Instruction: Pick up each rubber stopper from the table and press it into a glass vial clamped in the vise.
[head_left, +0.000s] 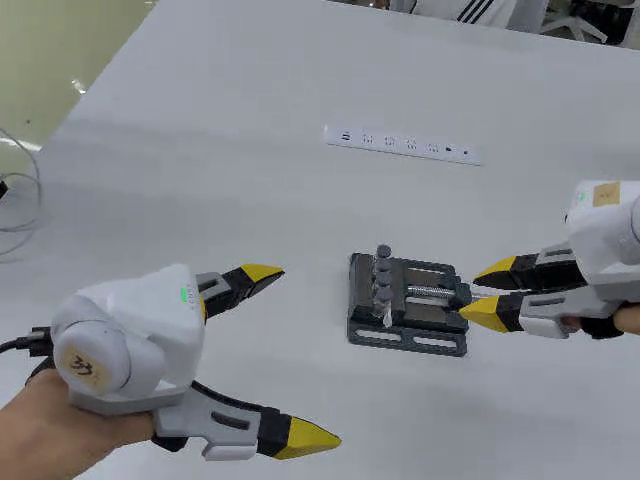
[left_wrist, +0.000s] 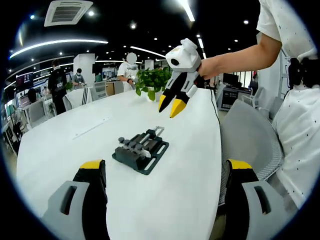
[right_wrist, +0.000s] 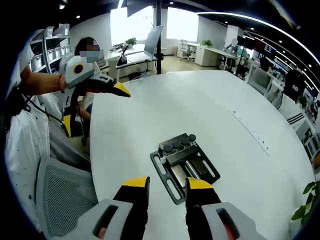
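Vise (head_left: 420, 312) sits flat on the white table (head_left: 200, 150), near the middle and a little to the right in the head view. Its long axis, along the screw, runs left to right, with the screw end to the right. At its left end a row of vials (head_left: 385, 312) stands upright between the vise jaws, and this row runs from near to far, across the screw. Four of them carry a dark grey stopper (head_left: 384, 251) on top, pointing straight up; whether the nearest, pale one has a stopper I cannot tell. The left gripper (head_left: 288, 355) is near and left of the vise, well apart from it, and it points to the right and a little far. Its jaws are spread very wide, one far and one near, and there is nothing between them. The left hand (head_left: 45, 432) grips it from behind and below. The right gripper (head_left: 485, 292) comes in from the right and points left at the screw end. Its jaws have only a narrow gap and hold nothing. In the left gripper view it hangs in the air above the table, tilted down, with a bare forearm behind it. A white power strip (head_left: 402, 144) lies farther away on the table.
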